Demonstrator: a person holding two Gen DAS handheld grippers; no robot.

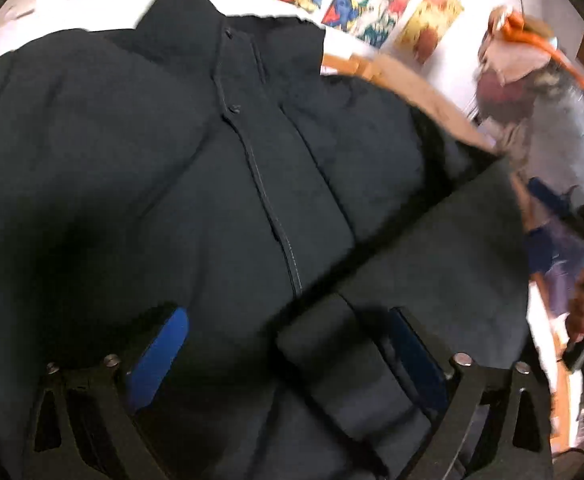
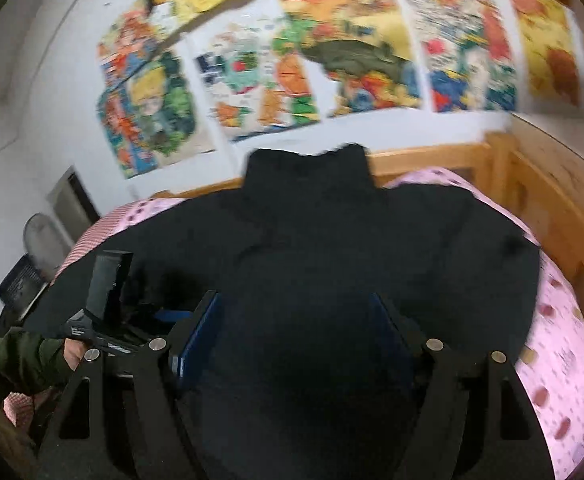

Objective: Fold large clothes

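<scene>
Over dark jacket (image 2: 331, 240) on bed: L hand-held gripper (image 1: 288, 344) & R hand-held gripper (image 2: 295, 328) angled down, jaws apart, gripping nothing.

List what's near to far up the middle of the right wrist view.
right gripper → black jacket → wooden bed frame → comic posters on the wall.

Nothing legible anywhere. Lettering on the comic posters (image 2: 311, 60) smeared to coloured blotches by blur (speech-bubble shapes only). Small pale print on the left gripper (image 2: 88, 330) body in the right wrist view, too tiny to make out.
</scene>
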